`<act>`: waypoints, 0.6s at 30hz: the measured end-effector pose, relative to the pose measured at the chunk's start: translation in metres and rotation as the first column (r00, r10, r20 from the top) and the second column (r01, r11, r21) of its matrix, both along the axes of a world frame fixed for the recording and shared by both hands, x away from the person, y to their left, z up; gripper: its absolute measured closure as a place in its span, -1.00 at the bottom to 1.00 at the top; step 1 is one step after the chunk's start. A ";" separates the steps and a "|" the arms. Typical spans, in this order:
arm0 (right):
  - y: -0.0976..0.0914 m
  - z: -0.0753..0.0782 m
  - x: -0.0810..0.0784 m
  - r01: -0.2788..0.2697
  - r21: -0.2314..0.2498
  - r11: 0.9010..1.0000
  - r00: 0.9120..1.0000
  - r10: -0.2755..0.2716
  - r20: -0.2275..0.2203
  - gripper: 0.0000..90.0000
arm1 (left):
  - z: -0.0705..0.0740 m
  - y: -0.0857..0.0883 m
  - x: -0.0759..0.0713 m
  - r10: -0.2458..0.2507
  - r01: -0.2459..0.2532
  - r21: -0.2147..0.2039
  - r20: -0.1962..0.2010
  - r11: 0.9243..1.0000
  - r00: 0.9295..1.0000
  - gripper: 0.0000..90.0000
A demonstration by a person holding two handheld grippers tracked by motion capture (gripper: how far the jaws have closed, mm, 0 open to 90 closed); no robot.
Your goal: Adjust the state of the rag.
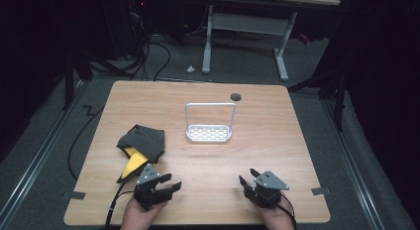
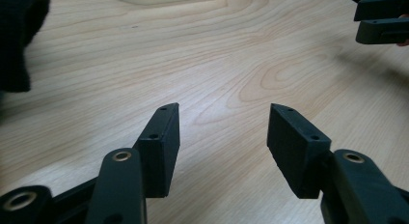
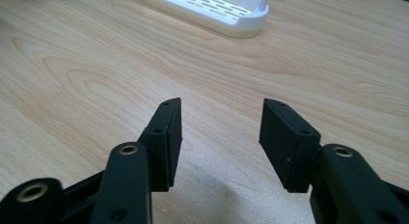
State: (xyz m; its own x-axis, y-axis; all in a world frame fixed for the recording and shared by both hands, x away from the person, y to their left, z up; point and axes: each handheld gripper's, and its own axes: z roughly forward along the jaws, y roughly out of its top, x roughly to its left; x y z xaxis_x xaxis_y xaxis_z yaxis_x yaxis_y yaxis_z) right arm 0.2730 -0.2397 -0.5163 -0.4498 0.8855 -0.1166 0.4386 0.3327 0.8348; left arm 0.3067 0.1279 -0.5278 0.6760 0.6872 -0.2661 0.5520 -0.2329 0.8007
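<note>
The cloth (image 1: 141, 143), a dark grey bundle with a yellow piece showing at its near edge, lies left of the white rack (image 1: 209, 133) and a little nearer the person. It is crumpled, folded over itself, with the yellow part poking out toward the left gripper (image 1: 166, 185). That gripper sits just near of the cloth, jaws spread and empty over bare table (image 1: 297, 141); in the left gripper view the cloth's dark edge (image 2: 19, 40) shows up at the far left. The right gripper (image 1: 249, 182) rests well right of the cloth, near of the rack's right end, jaws likewise spread with nothing between them.

The cloth looks like the thing to pick up. To do it well, the left gripper should swing toward the cloth and come in low, taking a raised fold rather than a flat layer, and close fully before lifting. The right gripper could then catch a free corner. Keep clear of the rack's tall handle (image 1: 210, 106).
</note>
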 end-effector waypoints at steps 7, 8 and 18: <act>-0.004 0.000 -0.001 0.011 0.037 0.999 1.000 -0.011 0.007 0.11 | 0.002 0.005 0.004 0.004 -0.004 -0.013 0.017 1.000 1.000 0.03; -0.005 0.000 -0.001 0.012 0.033 0.999 1.000 -0.013 0.007 0.11 | 0.002 0.005 0.004 0.002 -0.002 -0.006 0.020 1.000 1.000 0.02; -0.011 -0.001 -0.001 0.026 0.032 0.999 0.999 -0.027 0.021 0.12 | 0.008 0.011 0.005 0.009 -0.008 -0.019 0.036 1.000 0.999 0.01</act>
State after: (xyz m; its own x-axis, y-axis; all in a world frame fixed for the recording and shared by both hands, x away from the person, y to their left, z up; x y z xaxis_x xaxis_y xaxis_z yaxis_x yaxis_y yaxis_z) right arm 0.2720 -0.2503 -0.5175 -0.4238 0.9005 -0.0975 0.4292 0.2945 0.8539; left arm 0.3118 0.1391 -0.5202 0.6796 0.6880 -0.2545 0.5241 -0.2126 0.8247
